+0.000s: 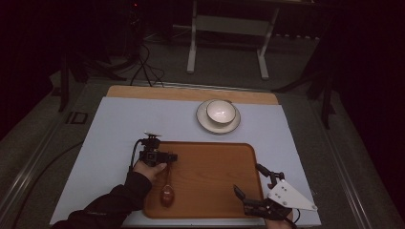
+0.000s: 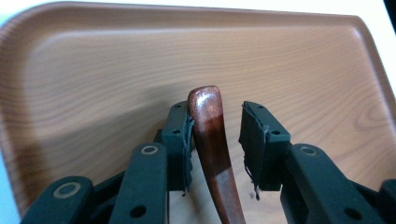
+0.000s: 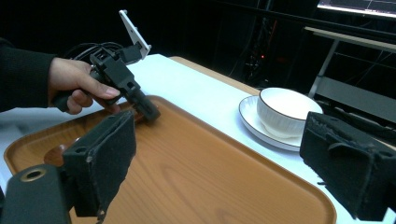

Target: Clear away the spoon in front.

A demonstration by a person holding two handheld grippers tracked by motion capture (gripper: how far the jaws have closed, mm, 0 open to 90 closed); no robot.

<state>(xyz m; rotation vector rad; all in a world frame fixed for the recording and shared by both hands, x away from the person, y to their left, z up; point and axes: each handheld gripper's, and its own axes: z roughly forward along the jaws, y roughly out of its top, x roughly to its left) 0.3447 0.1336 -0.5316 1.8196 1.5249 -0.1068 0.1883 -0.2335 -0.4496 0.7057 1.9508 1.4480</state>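
Observation:
A dark wooden spoon (image 1: 166, 193) lies on the left part of a wooden tray (image 1: 215, 167), its bowl toward the near edge. My left gripper (image 1: 171, 156) stands open at the spoon's handle. In the left gripper view the handle (image 2: 210, 135) rises between the jaws, touches the left pad (image 2: 186, 140) and leaves a gap to the right pad (image 2: 252, 140). My right gripper (image 1: 248, 180) is wide open over the tray's near right corner, with nothing between its pads (image 3: 105, 158). The right gripper view shows the left gripper (image 3: 126, 86) held by a hand.
A white bowl (image 1: 220, 111) sits on a white plate (image 1: 206, 123) beyond the tray's far edge, also shown as the bowl (image 3: 286, 112) in the right gripper view. The tray rests on a pale mat (image 1: 119, 129). A white stand (image 1: 229, 28) is on the floor behind the table.

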